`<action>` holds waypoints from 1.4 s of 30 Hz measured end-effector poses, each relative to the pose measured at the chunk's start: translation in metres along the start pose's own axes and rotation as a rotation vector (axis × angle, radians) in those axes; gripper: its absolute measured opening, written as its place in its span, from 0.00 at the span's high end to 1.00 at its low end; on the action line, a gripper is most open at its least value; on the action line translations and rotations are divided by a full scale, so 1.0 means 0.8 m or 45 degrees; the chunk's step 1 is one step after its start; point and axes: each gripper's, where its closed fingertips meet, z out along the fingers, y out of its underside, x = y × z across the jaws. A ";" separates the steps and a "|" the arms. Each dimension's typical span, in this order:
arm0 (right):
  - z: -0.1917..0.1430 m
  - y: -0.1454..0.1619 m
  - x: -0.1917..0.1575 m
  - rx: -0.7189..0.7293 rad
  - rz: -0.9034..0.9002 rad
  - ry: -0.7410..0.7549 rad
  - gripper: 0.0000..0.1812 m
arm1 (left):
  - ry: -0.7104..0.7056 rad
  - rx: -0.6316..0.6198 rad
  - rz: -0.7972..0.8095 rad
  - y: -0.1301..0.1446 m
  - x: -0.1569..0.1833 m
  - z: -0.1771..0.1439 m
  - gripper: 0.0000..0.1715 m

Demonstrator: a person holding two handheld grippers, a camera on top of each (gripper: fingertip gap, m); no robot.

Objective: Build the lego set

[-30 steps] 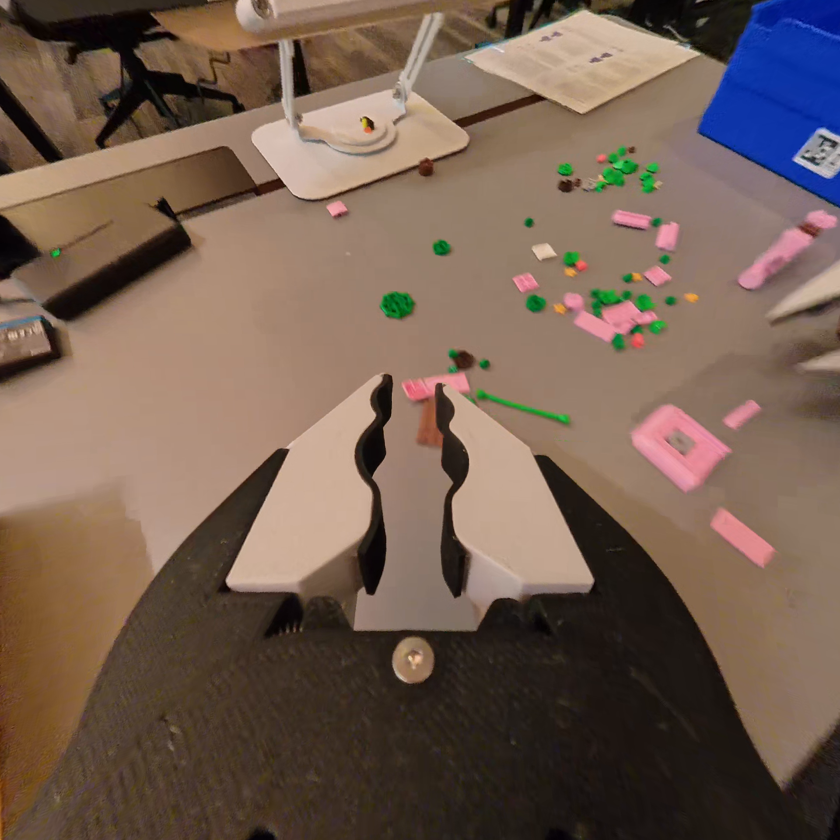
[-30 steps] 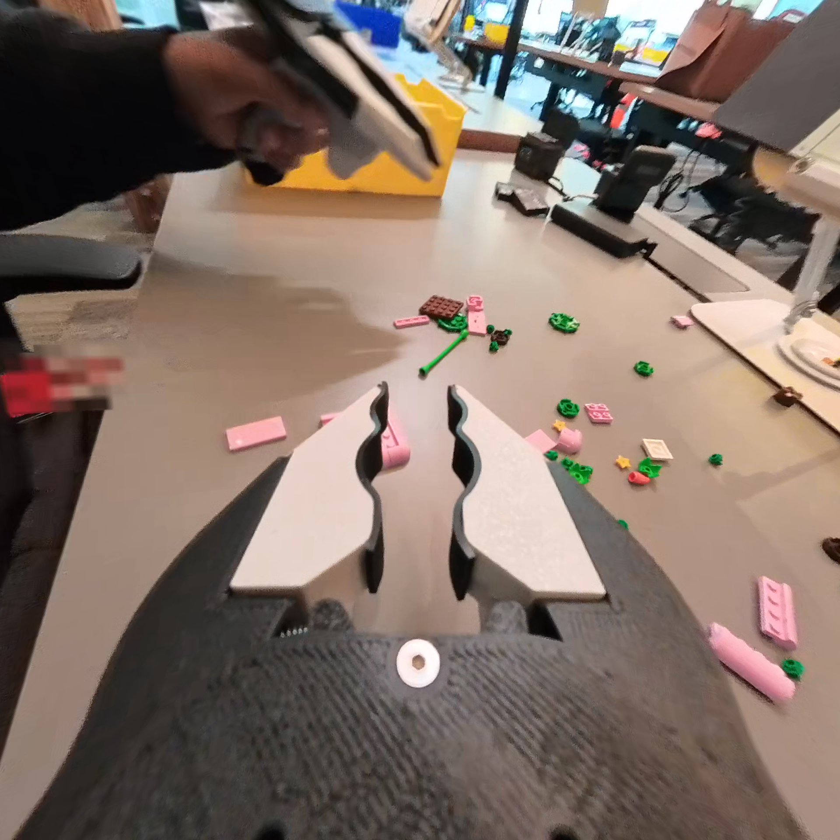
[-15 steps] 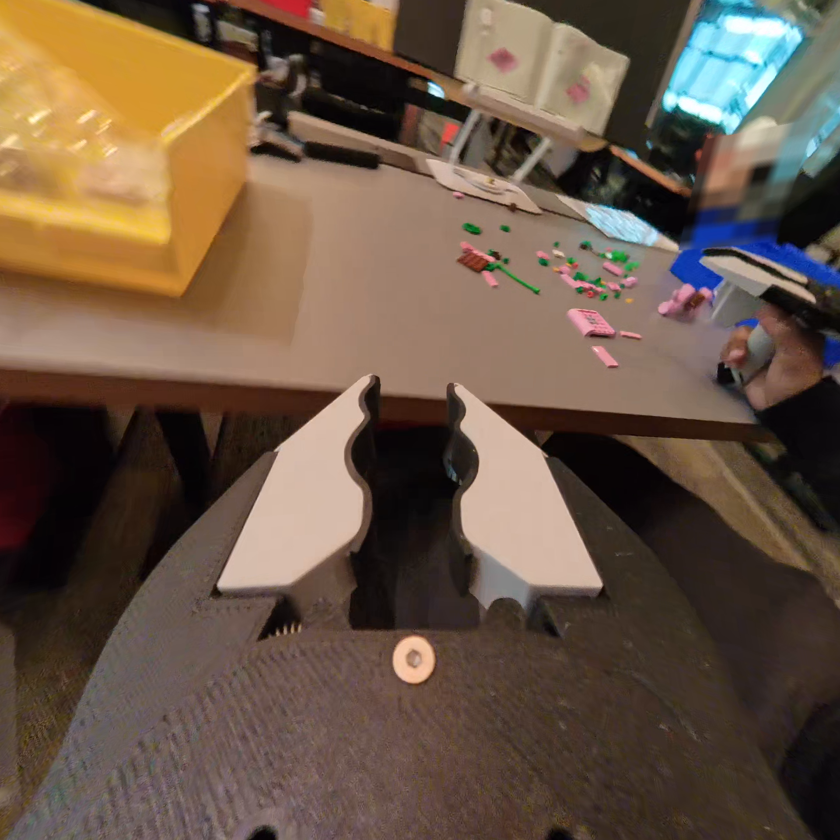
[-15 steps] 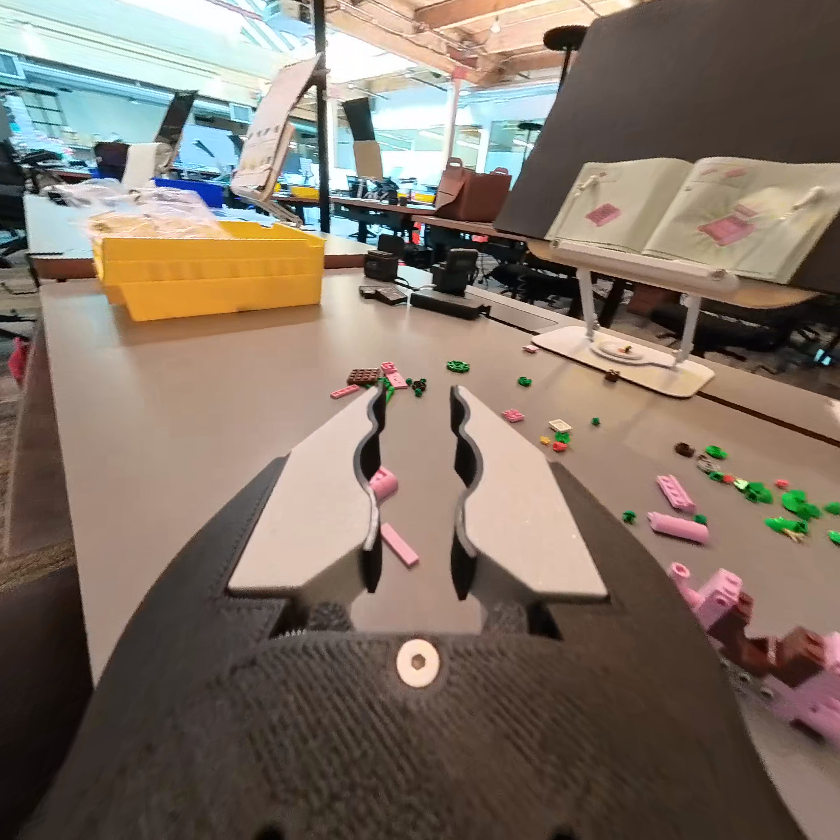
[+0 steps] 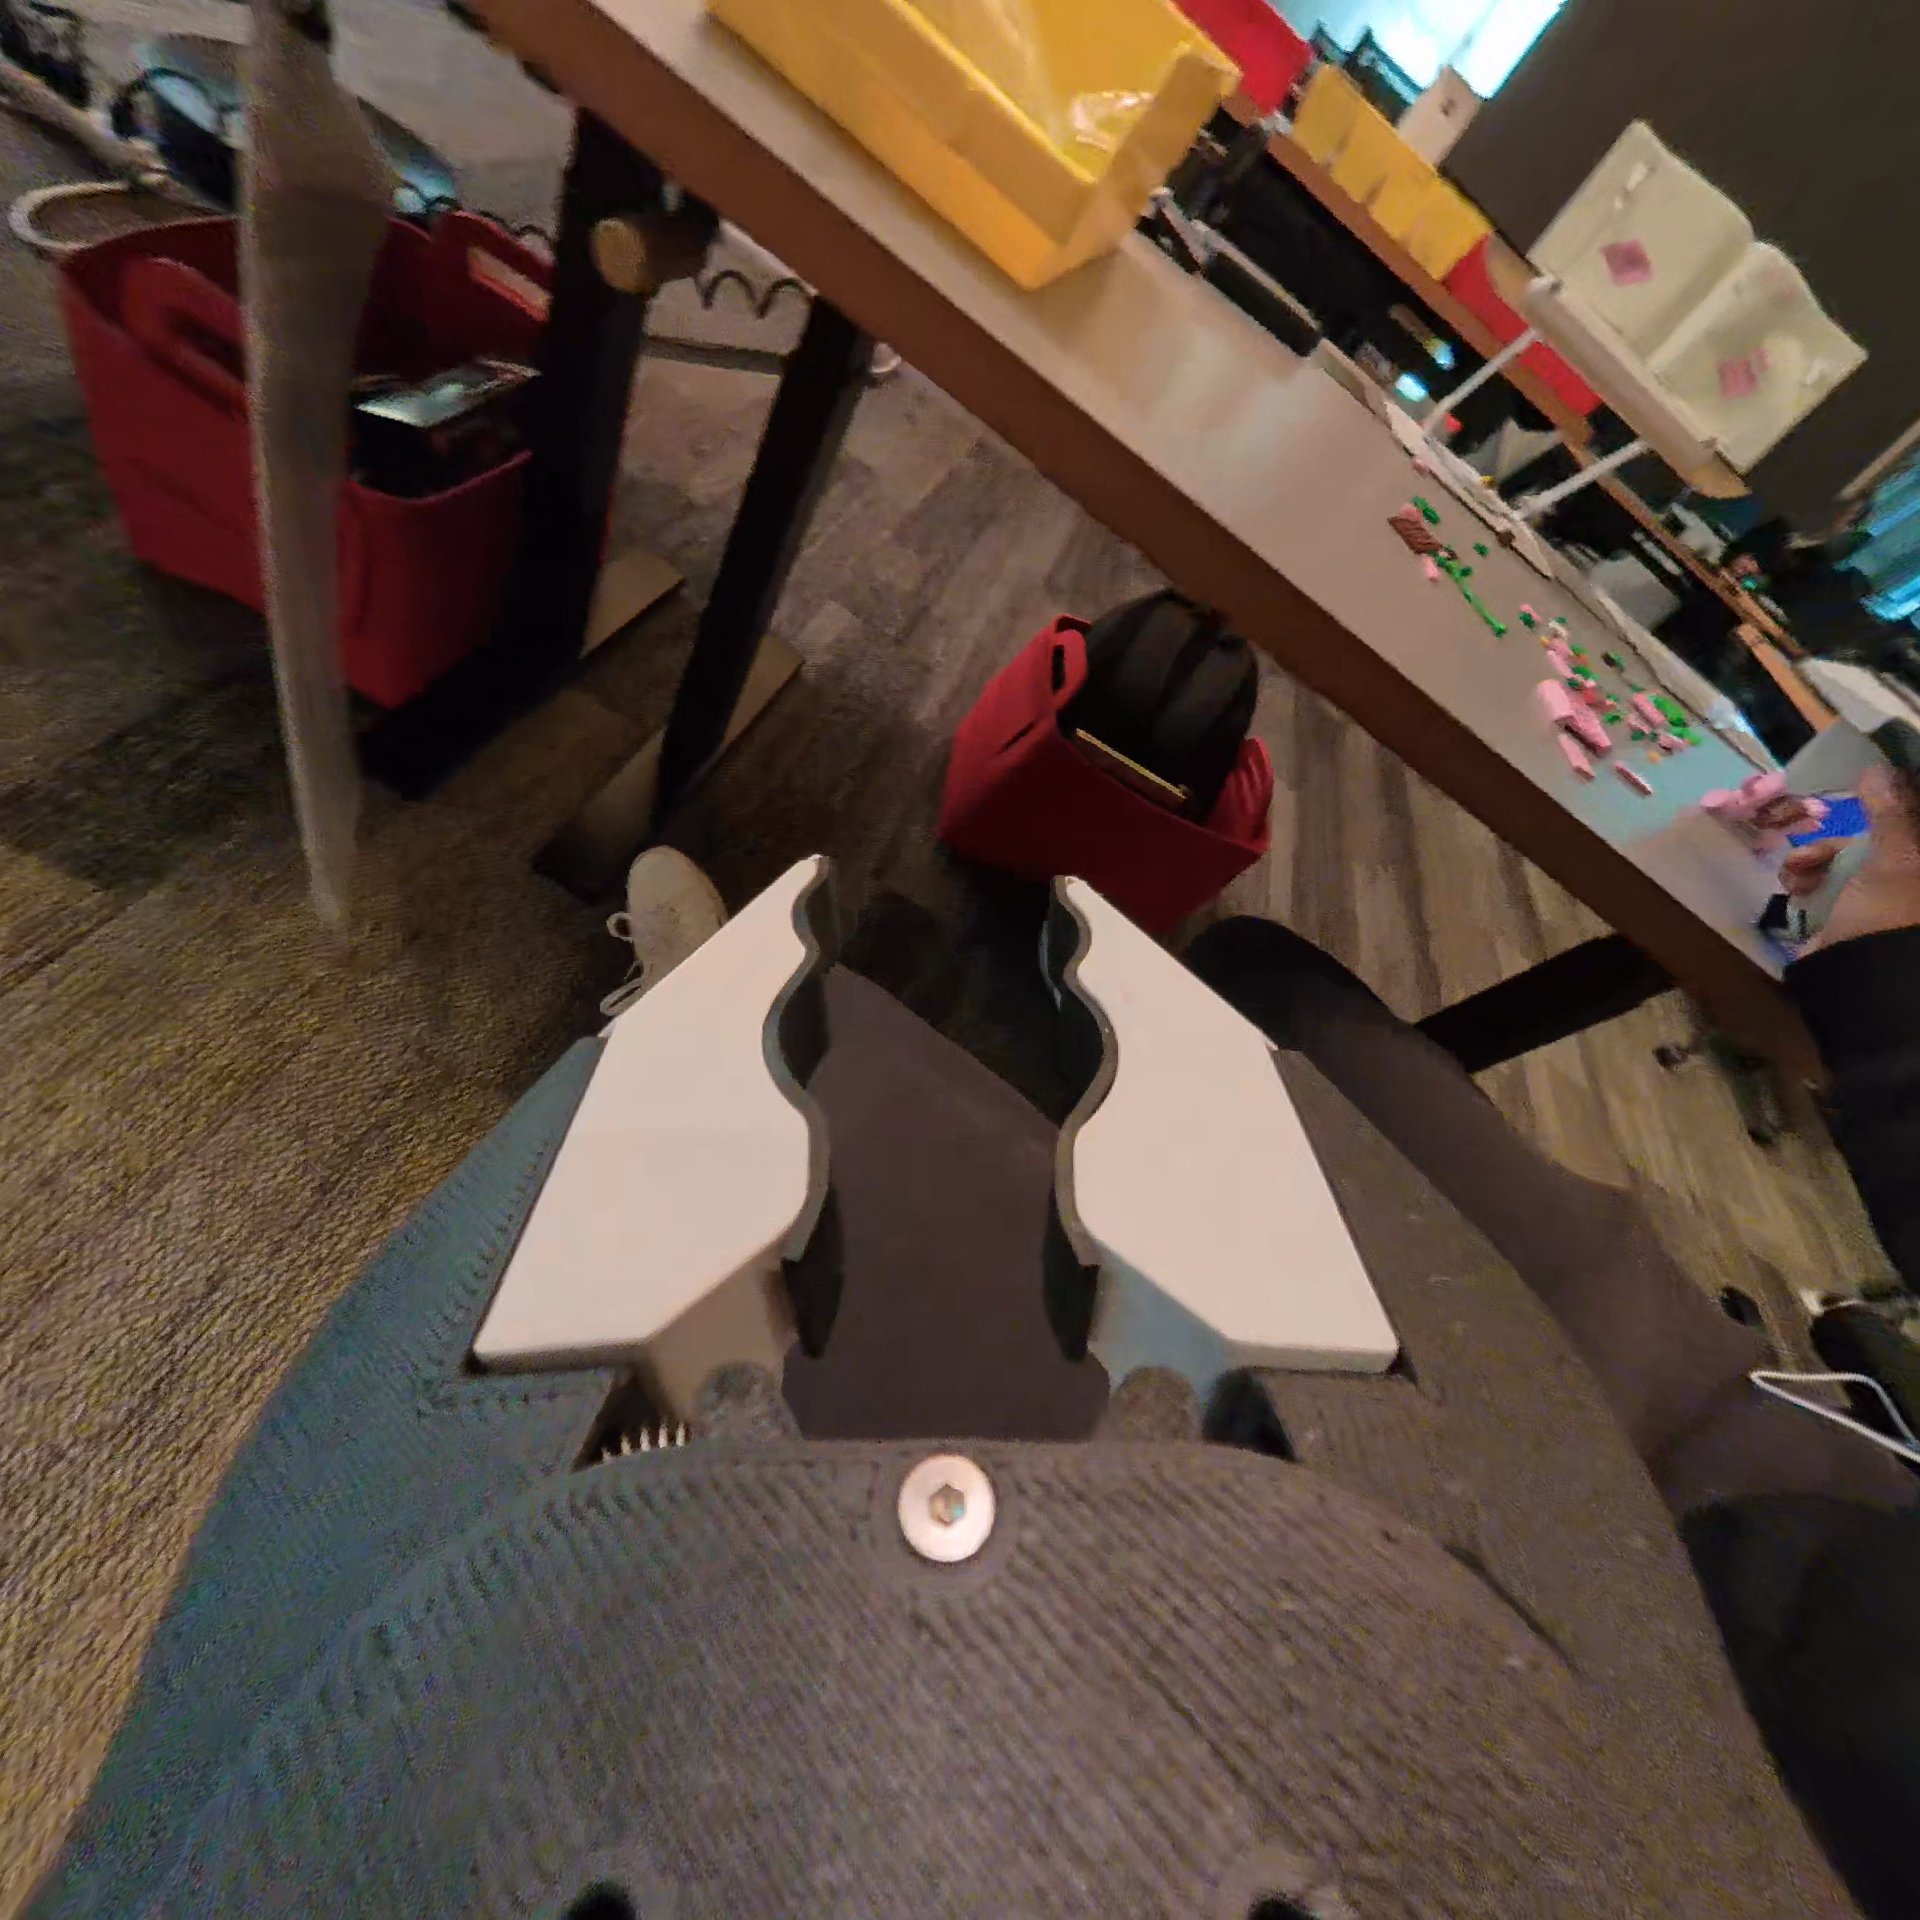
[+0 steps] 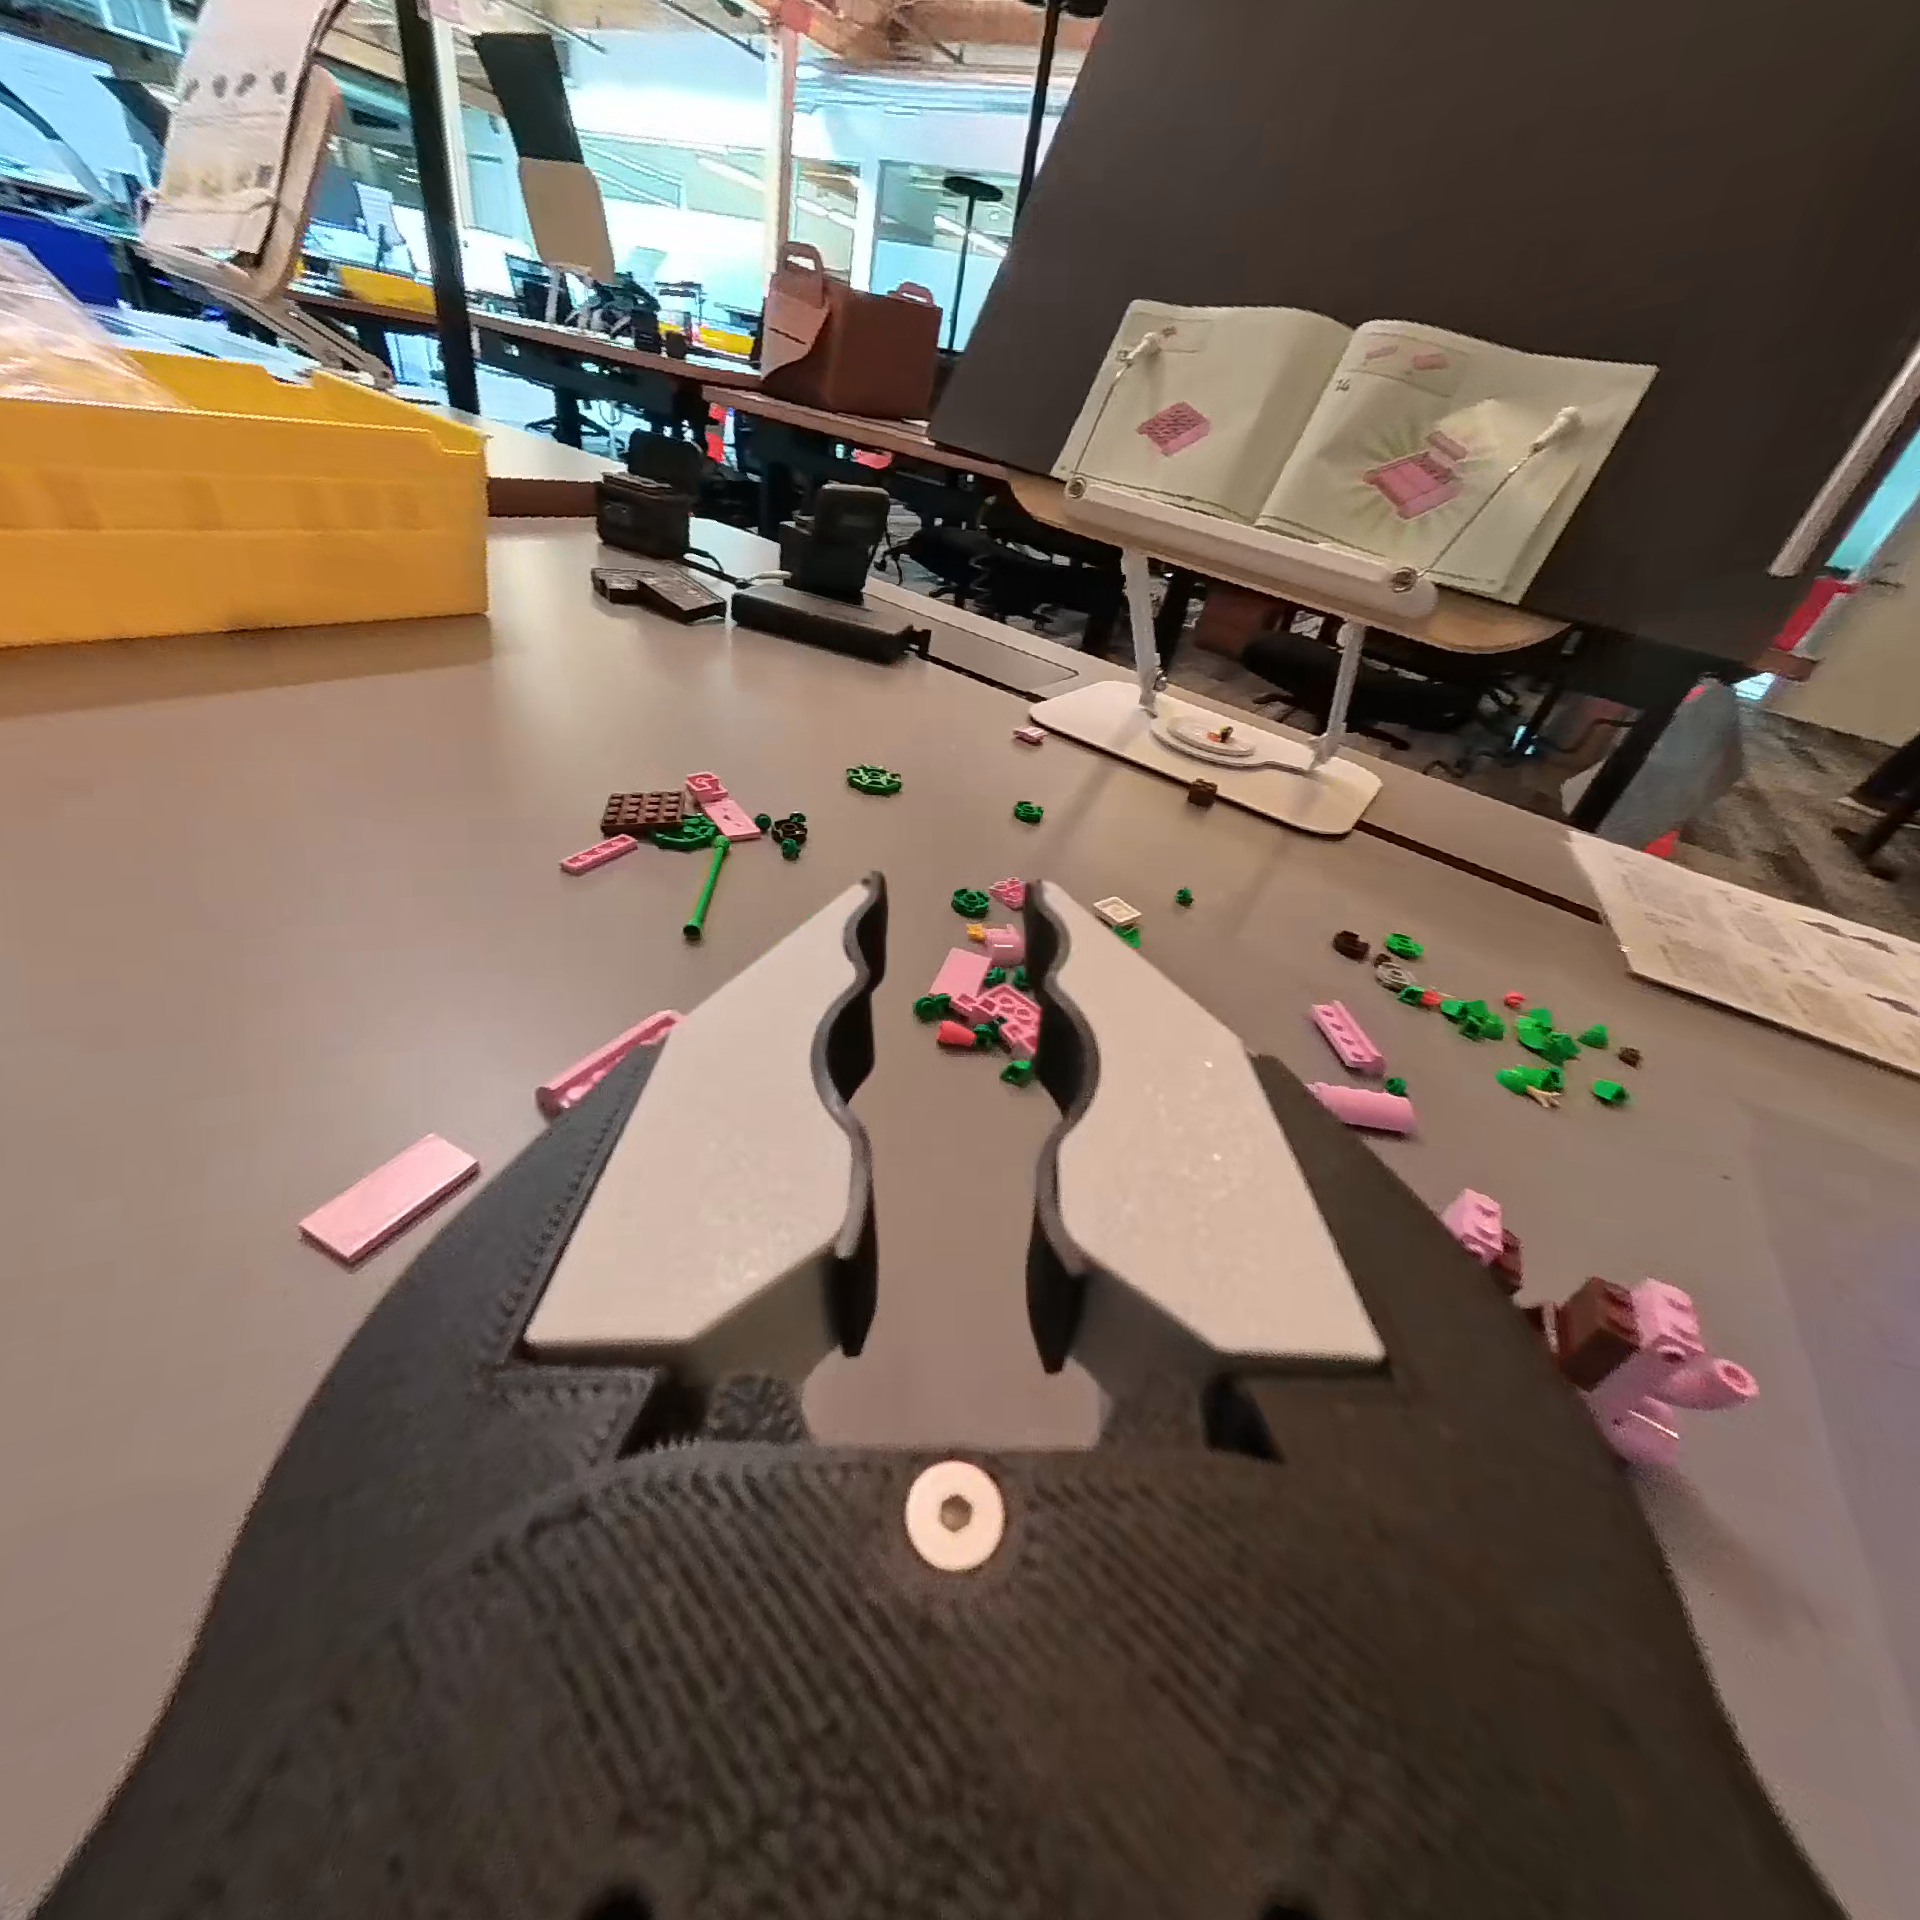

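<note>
Hanging below the table (image 5: 1195,416) edge, the left hand-held gripper (image 5: 940,904) points at the carpet and two red bags, its jaws apart with nothing between them; held that low, it is judged to be out of the work for the moment. The right hand-held gripper (image 6: 954,896) sits low over the table, also parted and empty, aimed at the scattered lego pieces (image 6: 982,997), which lie near the middle of the table (pink plates, green bits, a brown plate (image 6: 646,810) farther left). A half-built pink and brown model (image 6: 1621,1340) lies near the right side, partly cut off behind the gripper body. The open instruction booklet (image 6: 1340,447) stands propped on a white stand (image 6: 1216,748) at the far side, tilted toward the builder, probably so the steps can be read while working. A yellow bin (image 6: 229,509) sits far left. From the left wrist view the pieces are tiny and blurred, and the other hand (image 5: 1870,862) at the right edge is cropped.
</note>
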 end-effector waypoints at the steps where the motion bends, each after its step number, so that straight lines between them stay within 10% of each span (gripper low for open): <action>1: 0.000 0.000 0.000 -0.004 -0.002 0.004 0.86 | -0.032 -0.003 -0.004 0.008 -0.007 -0.010 0.79; 9: 0.000 -0.004 -0.010 0.028 -0.014 -0.051 0.86 | -0.224 0.004 0.054 0.033 -0.029 -0.049 0.78; 16: -0.012 -0.023 -0.007 0.159 0.115 -0.111 0.85 | -0.188 -0.073 0.292 0.031 0.009 0.011 0.78; 24: -0.007 -0.017 -0.016 0.125 0.121 -0.163 0.85 | 0.022 -0.119 0.402 0.014 0.086 0.165 0.76; 36: 0.034 -0.034 0.001 0.068 -0.106 -0.201 0.85 | 0.676 0.087 0.617 -0.129 0.333 0.405 0.75; 42: 0.079 -0.067 0.011 0.057 -0.062 -0.308 0.66 | 0.859 -0.197 0.710 -0.111 0.399 0.498 0.44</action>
